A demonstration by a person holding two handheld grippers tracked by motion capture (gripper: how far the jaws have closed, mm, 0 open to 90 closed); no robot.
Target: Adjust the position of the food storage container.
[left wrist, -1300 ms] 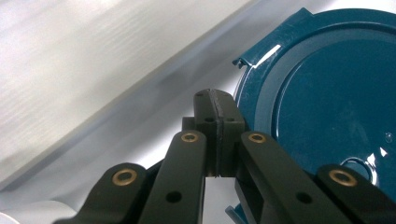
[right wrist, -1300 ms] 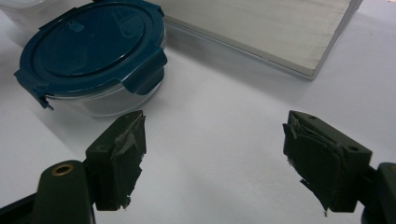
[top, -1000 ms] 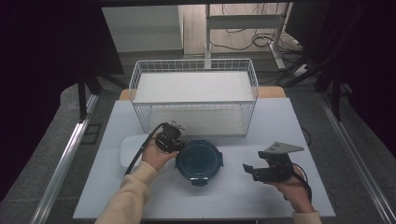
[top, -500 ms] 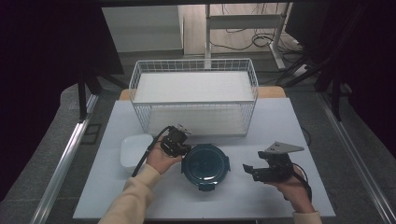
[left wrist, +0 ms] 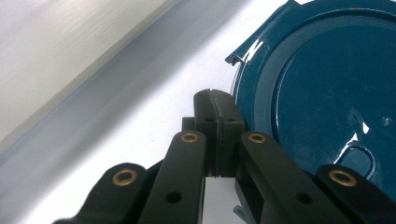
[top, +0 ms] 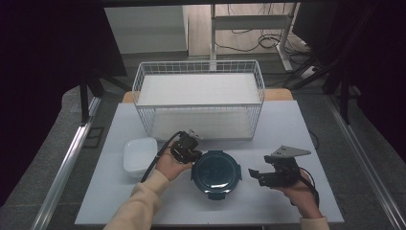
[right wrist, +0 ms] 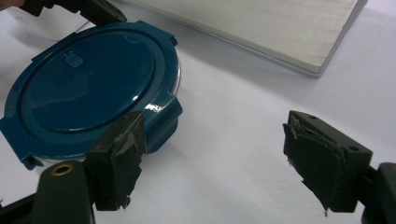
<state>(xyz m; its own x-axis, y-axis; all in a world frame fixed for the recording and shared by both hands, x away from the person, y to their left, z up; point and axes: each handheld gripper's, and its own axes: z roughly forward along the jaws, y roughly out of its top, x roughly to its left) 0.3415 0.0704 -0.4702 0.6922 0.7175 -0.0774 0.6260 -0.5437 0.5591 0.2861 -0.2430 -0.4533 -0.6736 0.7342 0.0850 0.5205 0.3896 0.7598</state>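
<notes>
Round dark-teal lidded container, glossy top

I see a round container with a dark teal lid lying flat and upright on the white table. The lid is glossy, with a raised outer ring, a small vent tab and latch flaps around its rim. One flap is folded down over the clear base. The container sits between my two claws: its rim touches the left gripper, whose jaws are pressed together, and it lies just beside the right gripper, whose jaws stand wide apart.
</notes>
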